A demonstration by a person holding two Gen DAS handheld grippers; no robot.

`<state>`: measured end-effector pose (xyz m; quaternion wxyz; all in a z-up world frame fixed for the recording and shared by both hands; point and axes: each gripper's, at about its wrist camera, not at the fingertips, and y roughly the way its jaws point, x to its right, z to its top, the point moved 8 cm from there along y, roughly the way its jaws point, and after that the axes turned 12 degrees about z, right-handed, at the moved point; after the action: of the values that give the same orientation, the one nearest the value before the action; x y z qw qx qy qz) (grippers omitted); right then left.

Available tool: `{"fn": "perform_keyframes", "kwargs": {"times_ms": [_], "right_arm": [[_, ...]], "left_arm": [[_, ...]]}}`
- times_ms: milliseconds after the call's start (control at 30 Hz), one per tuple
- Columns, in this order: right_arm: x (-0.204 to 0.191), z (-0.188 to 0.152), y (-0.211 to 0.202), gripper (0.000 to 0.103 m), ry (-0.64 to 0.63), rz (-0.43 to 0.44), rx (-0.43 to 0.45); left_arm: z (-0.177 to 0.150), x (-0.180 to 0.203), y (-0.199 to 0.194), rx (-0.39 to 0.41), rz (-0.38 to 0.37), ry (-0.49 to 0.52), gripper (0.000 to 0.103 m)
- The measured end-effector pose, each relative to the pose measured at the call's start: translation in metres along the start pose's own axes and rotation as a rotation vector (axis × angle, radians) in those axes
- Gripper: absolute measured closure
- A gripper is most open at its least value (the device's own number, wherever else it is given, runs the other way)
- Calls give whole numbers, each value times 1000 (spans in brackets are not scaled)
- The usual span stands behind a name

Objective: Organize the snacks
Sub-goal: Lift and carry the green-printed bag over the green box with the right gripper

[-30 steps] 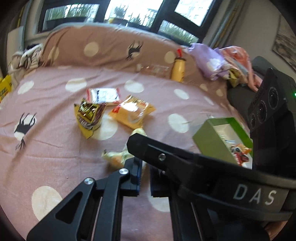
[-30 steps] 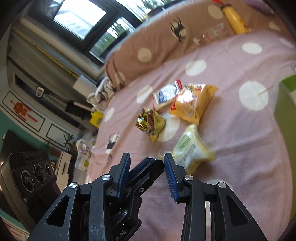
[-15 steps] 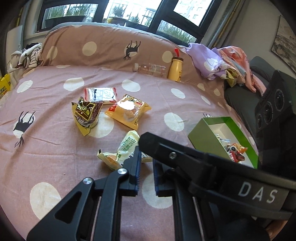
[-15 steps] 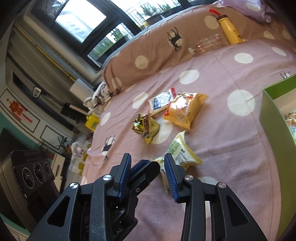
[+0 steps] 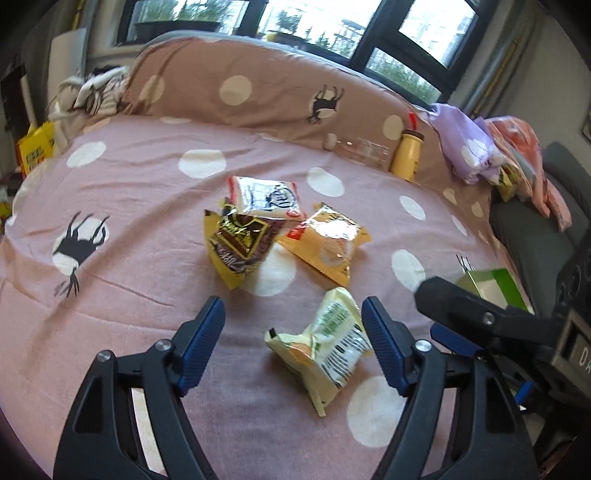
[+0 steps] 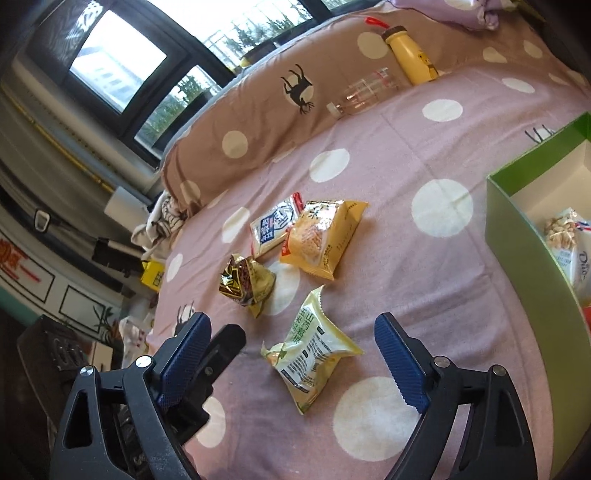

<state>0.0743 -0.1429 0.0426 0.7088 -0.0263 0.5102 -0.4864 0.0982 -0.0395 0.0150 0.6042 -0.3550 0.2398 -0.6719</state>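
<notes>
Here, two hand-held grippers hover over a bed strewn with snack packets, both sets of jaws having just swung wide with nothing pinched between them. From the left, the left gripper (image 5: 291, 325) frames the pale green packet (image 5: 327, 343), which lies loose on the pink spotted bedspread (image 5: 147, 295) close to its right pad; the right gripper (image 6: 291, 354) brackets the same packet (image 6: 312, 350) from the other side, touching it nowhere.

The step in hand looks like a pick of this nearest packet for the green box (image 6: 517, 221) at the right, where a peanut packet (image 6: 565, 236) already lies. To do it well, only one gripper should come down, centred over the packet's puffed middle rather than its crimped end, and close gently, since the bag is slippery and air-filled.

Farther back lie a crumpled gold packet (image 5: 238, 245), a white packet (image 5: 264, 197) and an orange packet (image 5: 325, 242), close together. Beyond them a brown spotted bolster (image 5: 258, 92) carries a clear bottle (image 5: 358, 147) and a yellow flask (image 5: 406, 155), under dark-framed windows (image 5: 332, 26).
</notes>
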Motion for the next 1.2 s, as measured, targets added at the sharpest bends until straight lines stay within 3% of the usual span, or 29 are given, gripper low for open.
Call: {"fn": "perform_keyframes", "kwargs": {"times_ms": [133, 233, 300, 467, 600, 733, 767, 800, 933, 1033, 1200], "right_arm": [[-1, 10, 15, 13, 0, 8, -26], [0, 13, 36, 13, -8, 8, -82], [9, 9, 51, 13, -9, -23, -122], [29, -7, 65, 13, 31, -40, -206], [29, -17, 69, 25, 55, 22, -236], [30, -25, 67, 47, 18, -16, -250], [33, -26, 64, 53, 24, -23, -247], [34, -26, 62, 58, 31, -23, -246], [37, -28, 45, 61, 50, -33, -213], [27, -20, 23, 62, 24, -40, -143], [4, -1, -25, 62, -53, -20, -2]], "left_arm": [[0, -11, 10, -31, 10, -35, 26], [-2, -14, 19, -75, -24, -61, 26], [-8, -13, 28, -124, -49, -64, 28], [-27, -8, 31, -213, -24, -55, 28], [-38, 11, 25, -251, -111, -20, 29], [-52, 26, 36, -306, -143, 4, 44], [-51, 29, 35, -273, -118, 32, 46], [-51, 30, 33, -260, -105, 45, 54], [-53, 40, 25, -237, -125, 53, 70], [-48, 50, 10, -189, -148, 49, 72], [-35, 80, -35, -36, -198, 78, 72]]}}
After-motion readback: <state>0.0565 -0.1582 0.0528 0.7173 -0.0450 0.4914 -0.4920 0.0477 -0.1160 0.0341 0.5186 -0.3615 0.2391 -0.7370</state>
